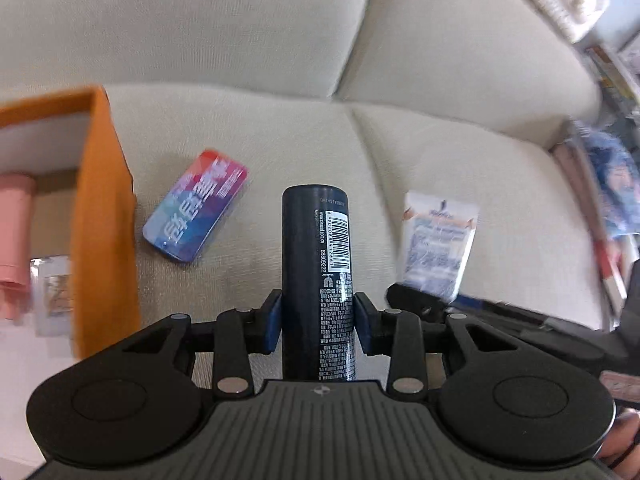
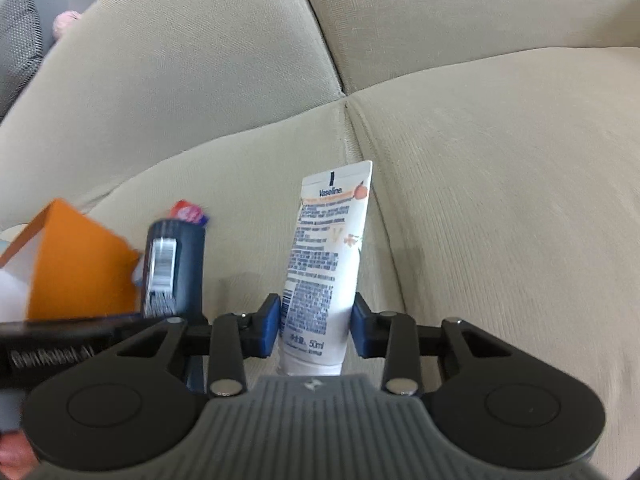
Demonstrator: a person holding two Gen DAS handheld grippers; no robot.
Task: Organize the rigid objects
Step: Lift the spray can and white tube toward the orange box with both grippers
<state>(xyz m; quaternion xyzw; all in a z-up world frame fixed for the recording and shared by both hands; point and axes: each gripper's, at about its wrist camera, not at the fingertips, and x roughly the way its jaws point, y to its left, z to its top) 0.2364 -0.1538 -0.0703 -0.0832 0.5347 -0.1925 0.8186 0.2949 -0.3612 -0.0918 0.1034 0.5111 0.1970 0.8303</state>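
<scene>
**Two toiletries held over a sofa, with an orange box waiting to the left**

A dark navy spray can point(image 1: 316, 280) is seen pinched low on its body by the left tongs point(image 1: 316, 320), the blue pads pressed against both sides and the can pointing straight ahead from them, barcode facing up. A white Vaseline hand-cream tube point(image 2: 326, 272) is pinched near its cap end by the right tongs point(image 2: 315, 326), its crimped end leaning slightly to the right. Both items are held above a beige sofa point(image 1: 440, 184).

To the left of the left tongs, an open orange box point(image 1: 102, 216) is seen, with a pink cylindrical container point(image 1: 14, 236) already inside. Ahead and slightly left, between box and can, a colourful flat tin point(image 1: 196, 210) is left lying on the cushion, not yet collected.

Several risks can be judged from here. The can is gripped near one end only, so it could pivot or slide on its smooth wall if swung quickly. The tube is soft, so it may be squeezed or may slip out under pressure. The two tongs are held close together, and a knock between them or against the box wall is possible if both are brought to the opening at once. Anything dropped would land on the soft cushion and might roll into the seam.
</scene>
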